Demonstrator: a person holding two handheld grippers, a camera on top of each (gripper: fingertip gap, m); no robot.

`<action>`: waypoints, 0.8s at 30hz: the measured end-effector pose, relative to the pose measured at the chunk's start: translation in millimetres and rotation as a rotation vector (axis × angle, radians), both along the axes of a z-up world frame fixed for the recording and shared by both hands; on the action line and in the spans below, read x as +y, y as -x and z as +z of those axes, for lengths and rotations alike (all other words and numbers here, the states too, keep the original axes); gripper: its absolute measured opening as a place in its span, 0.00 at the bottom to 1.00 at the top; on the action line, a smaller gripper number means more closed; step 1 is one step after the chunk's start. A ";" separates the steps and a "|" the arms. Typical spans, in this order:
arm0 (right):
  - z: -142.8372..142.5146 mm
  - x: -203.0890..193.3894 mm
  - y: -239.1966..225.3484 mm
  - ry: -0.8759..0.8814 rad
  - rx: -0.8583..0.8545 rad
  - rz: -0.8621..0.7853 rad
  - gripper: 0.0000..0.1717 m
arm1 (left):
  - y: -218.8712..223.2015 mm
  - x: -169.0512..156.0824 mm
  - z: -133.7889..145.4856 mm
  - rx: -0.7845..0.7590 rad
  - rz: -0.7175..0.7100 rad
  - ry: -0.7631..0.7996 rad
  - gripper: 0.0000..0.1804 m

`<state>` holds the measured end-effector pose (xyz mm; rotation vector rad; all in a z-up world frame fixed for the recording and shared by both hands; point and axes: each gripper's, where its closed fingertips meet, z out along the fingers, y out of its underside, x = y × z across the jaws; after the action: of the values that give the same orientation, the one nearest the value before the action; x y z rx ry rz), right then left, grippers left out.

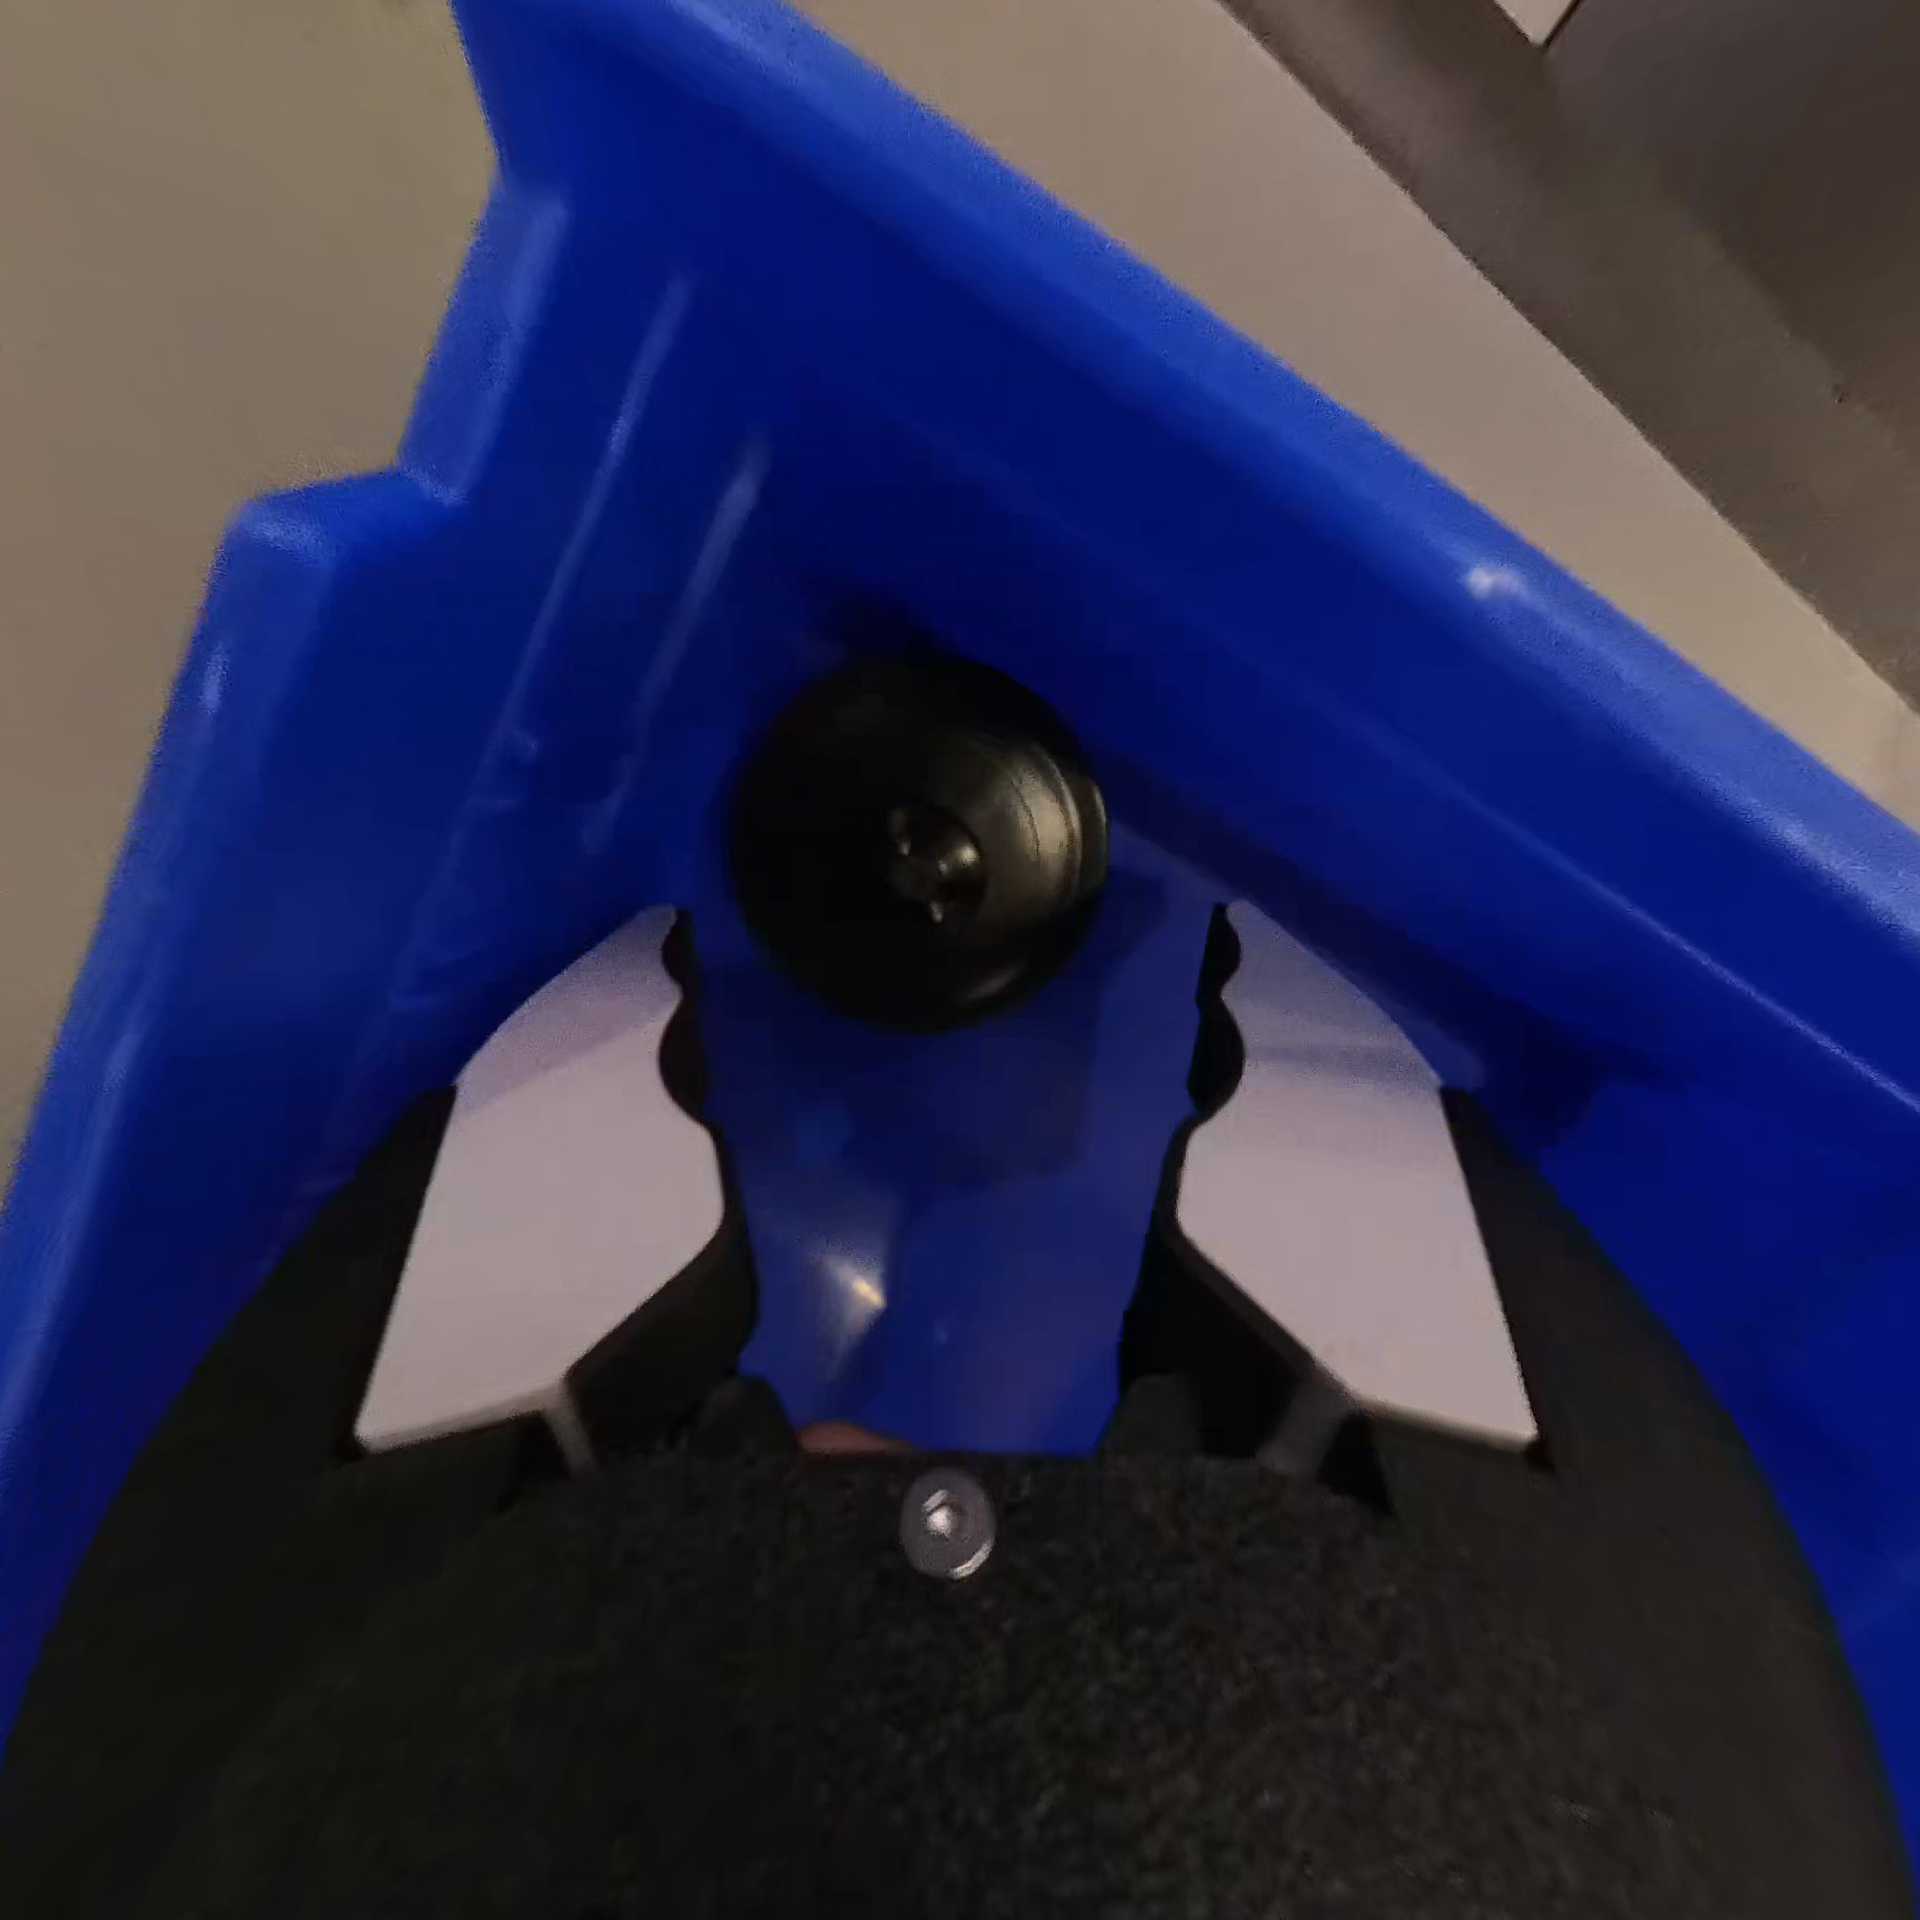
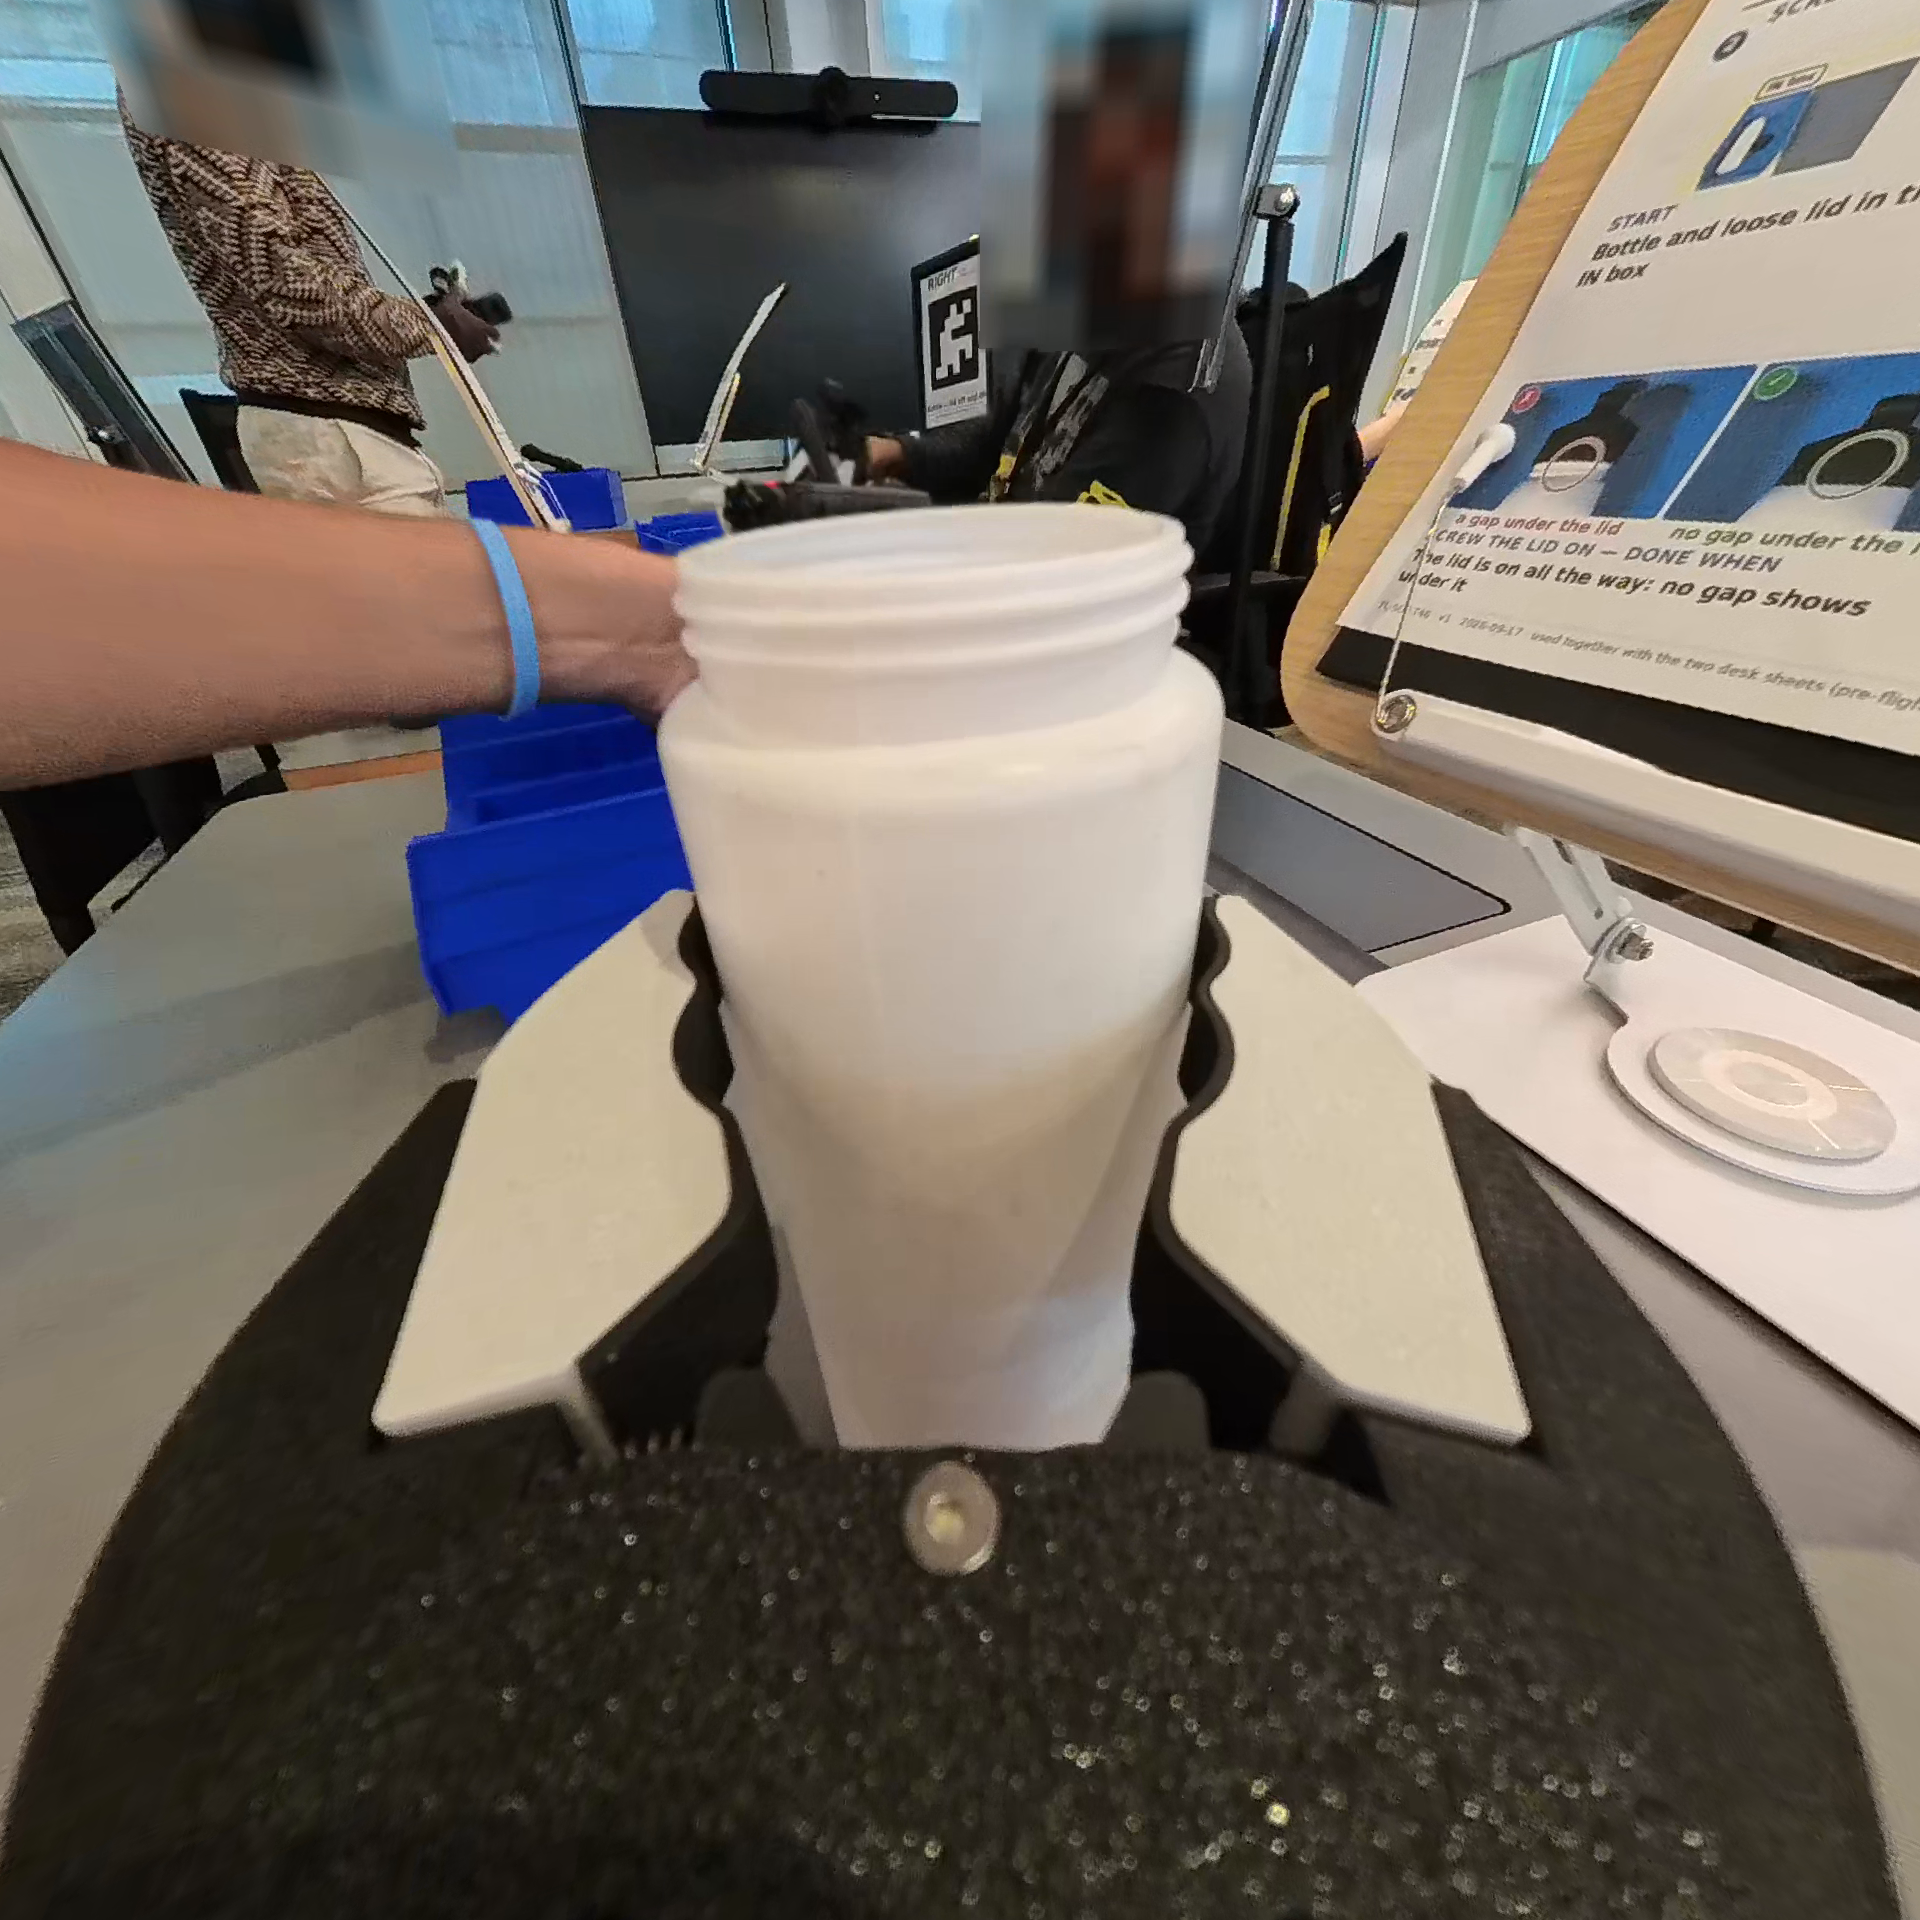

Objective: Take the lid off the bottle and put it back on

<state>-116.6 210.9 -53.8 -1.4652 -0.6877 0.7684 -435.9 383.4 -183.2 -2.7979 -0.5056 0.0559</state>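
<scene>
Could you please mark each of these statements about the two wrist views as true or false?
1. The white plastic bottle has its lid screwed on. False: its threaded mouth is open.
2. The right gripper grips the bottle body between its fingers. True.
3. The left gripper holds the black round lid. False: its fingers stand open, and the lid lies beyond them in the blue plastic bin.
4. A person's forearm with a blue wristband shows left of the bottle. True.
5. The bottle lies on its side. False: it is upright in the view.
</scene>
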 end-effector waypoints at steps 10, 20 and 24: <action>-0.9 -0.8 1.6 0.002 -0.009 0.001 0.50 | -1.7 2.0 -9.3 0.013 -0.114 -0.030 0.40; -1.5 -0.7 1.5 0.005 -0.006 0.006 0.50 | -69.6 -37.3 89.2 -0.125 -0.692 -0.128 0.40; -1.8 -0.9 2.0 0.003 -0.012 0.001 0.50 | -138.5 -79.3 158.7 -0.132 -0.948 -0.130 0.40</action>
<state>-118.6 209.9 -55.6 -1.4735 -0.6965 0.7626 -297.4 304.1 -24.5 -2.6244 0.7783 -0.3456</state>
